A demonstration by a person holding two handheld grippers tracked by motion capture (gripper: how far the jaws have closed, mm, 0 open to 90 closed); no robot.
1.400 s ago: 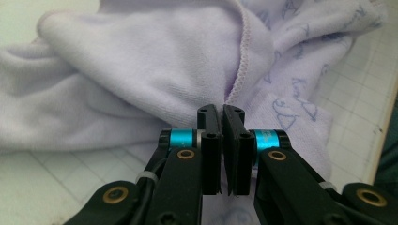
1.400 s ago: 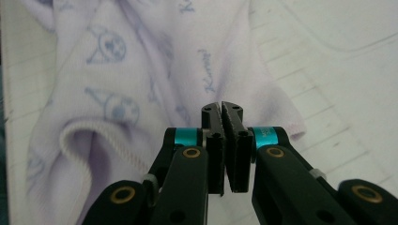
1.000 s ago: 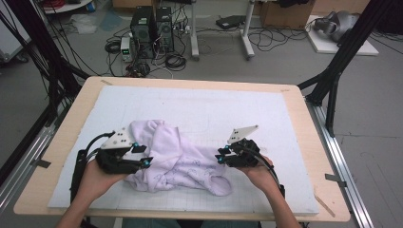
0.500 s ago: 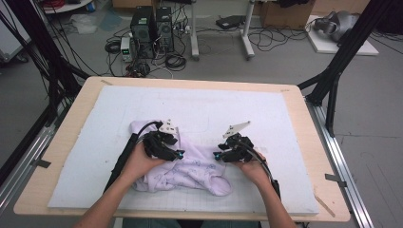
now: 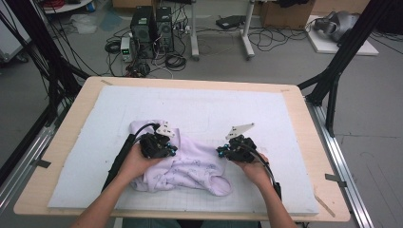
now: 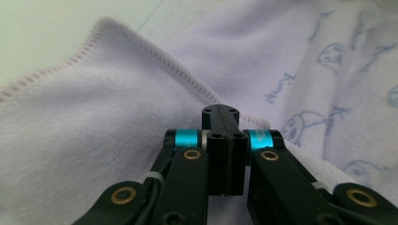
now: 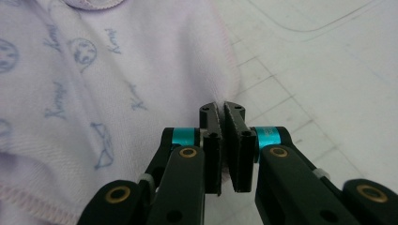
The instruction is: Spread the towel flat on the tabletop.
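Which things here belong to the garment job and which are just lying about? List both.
In the job:
- lilac printed garment
- left gripper, shut on a fold of it
- right gripper, shut on its edge
- white mat under it

Lying about:
- computer towers on the floor
- loose cables
- cardboard box

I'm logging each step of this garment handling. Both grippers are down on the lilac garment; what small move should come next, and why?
Probably lift both a little and draw them apart. The left gripper has just closed on a stitched edge of the lilac garment, the right gripper on its other edge, and the cloth between them lies bunched on the white mat.
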